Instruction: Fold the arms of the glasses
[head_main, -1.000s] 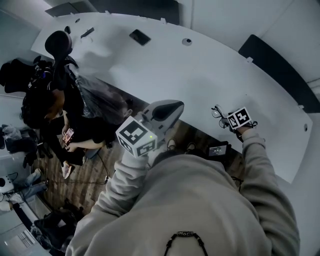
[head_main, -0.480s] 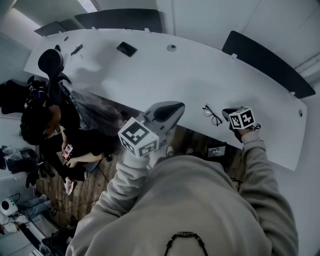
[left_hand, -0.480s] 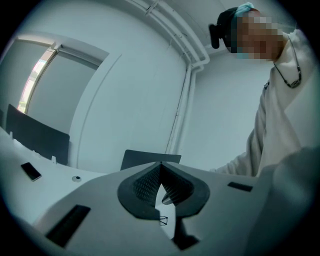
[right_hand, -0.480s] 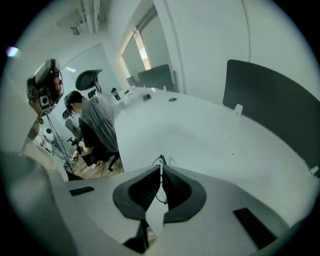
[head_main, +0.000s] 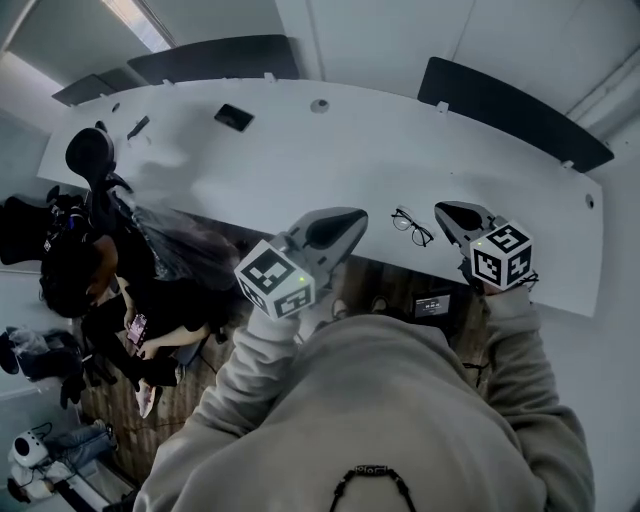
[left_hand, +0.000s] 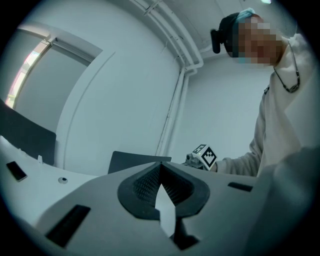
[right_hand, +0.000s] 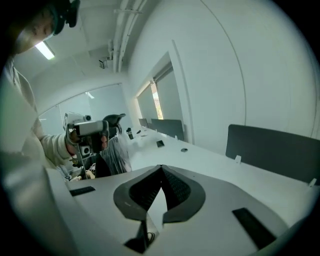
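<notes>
The black-framed glasses (head_main: 410, 226) lie on the white table (head_main: 300, 160) near its front edge, and no gripper touches them. My right gripper (head_main: 445, 211) hovers just to their right, raised off the table, shut and empty. My left gripper (head_main: 352, 216) is held in the air to their left, also shut with nothing between its pads. In the left gripper view the closed jaws meet at the left gripper's tip (left_hand: 160, 168), and the right gripper's marker cube (left_hand: 204, 155) shows beyond. The right gripper's tip (right_hand: 161, 170) points along the table.
Dark partition panels (head_main: 510, 110) stand along the table's far edge. A small black slab (head_main: 233, 116) and a round puck (head_main: 319, 104) lie at the far left. A seated person (head_main: 80, 250) and a black chair (head_main: 92, 155) are at the left, below the table's front edge.
My right gripper has risen from the glasses and closed its jaws, leaving the glasses on the table. My left gripper has shifted only a little.
</notes>
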